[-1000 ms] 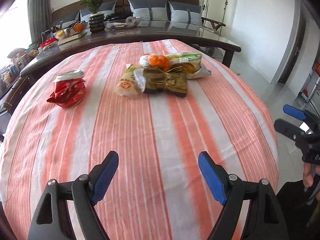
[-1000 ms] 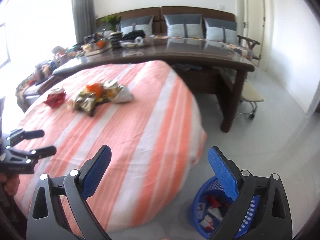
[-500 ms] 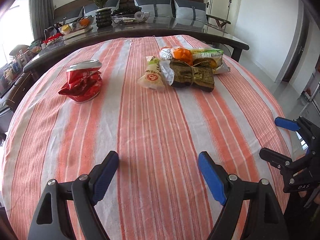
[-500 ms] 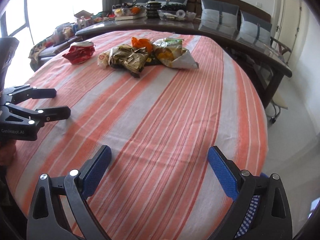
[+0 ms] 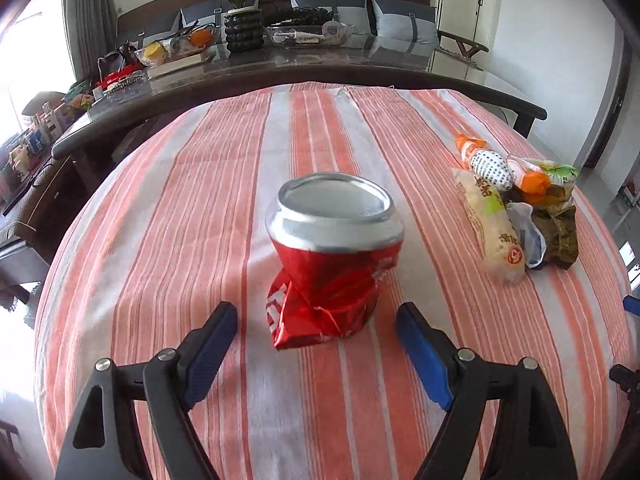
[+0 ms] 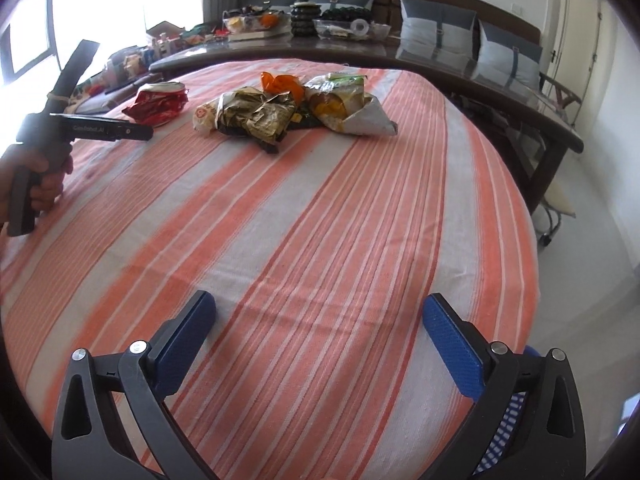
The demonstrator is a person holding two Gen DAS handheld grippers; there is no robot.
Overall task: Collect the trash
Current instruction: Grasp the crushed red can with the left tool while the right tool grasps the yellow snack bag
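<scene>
The crushed red can (image 5: 334, 258) stands roughly upright on the striped surface (image 5: 200, 208), its silver end up and its lower body crumpled into sharp folds. It looks empty and light, thin metal that will give further under pressure, so a squeeze across the creased red middle should bite better than one on the smooth, slippery silver shoulder; it may also tip or skid on the cloth if nudged from one side only. The left gripper (image 5: 316, 334) has its blue pads spread wide, one on each side of the can's base, touching nothing so far.

To the can's right, well apart from it, lies a heap of food wrappers (image 5: 516, 216): soft, crinkly packets that will crush flat and probably need taking one at a time.

The right gripper (image 6: 320, 328) hovers over bare cloth near the surface's edge, wide and empty. A blue mesh basket (image 6: 506, 424) shows just behind its right finger, below the edge, likely the bin.
</scene>
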